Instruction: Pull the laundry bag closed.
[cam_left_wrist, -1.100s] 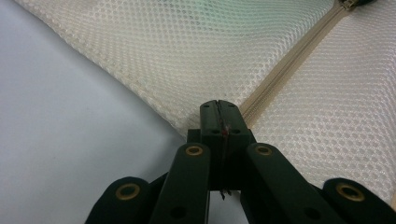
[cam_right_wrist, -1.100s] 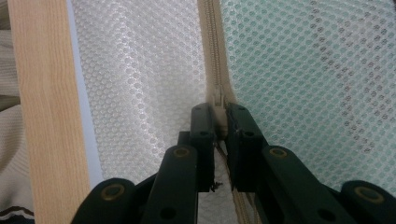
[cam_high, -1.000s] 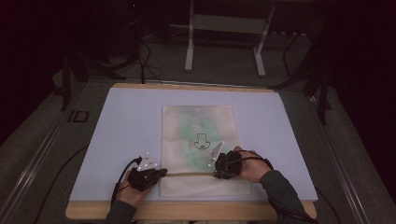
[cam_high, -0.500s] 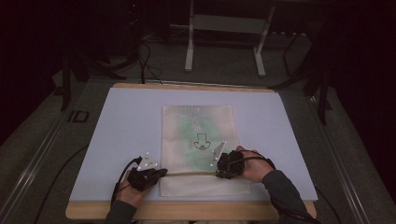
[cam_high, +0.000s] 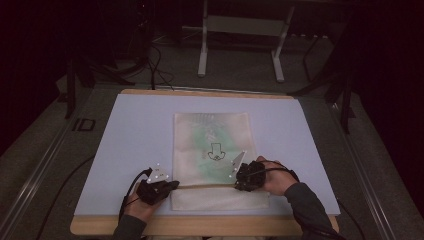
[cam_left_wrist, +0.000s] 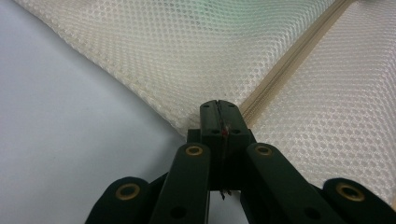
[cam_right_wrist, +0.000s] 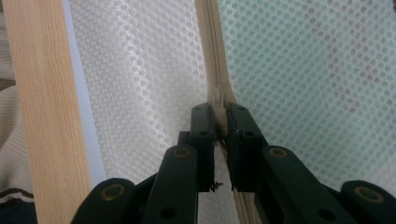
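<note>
A cream mesh bag (cam_high: 210, 145) with green contents and a printed arrow lies flat on the white mat (cam_high: 135, 130). Its zipper (cam_high: 207, 186) runs across the near end. My left gripper (cam_high: 172, 186) is shut on the bag's left edge where the zipper ends, and in the left gripper view the jaws of this left gripper (cam_left_wrist: 217, 105) pinch the mesh bag (cam_left_wrist: 187, 46) beside the zipper (cam_left_wrist: 289, 60). My right gripper (cam_high: 239, 184) is shut on the zipper pull (cam_right_wrist: 219, 95). In the right gripper view the right gripper (cam_right_wrist: 221, 114) straddles the zipper (cam_right_wrist: 212, 46).
The mat lies on a wooden table whose front edge (cam_high: 200, 226) sits just behind my hands, and that table edge (cam_right_wrist: 42, 93) shows again in the right gripper view. A metal stand (cam_high: 240, 30) and cables are on the dark floor beyond the table.
My right gripper has edged slightly to the right along the zipper line. The left gripper has stayed where it was.
</note>
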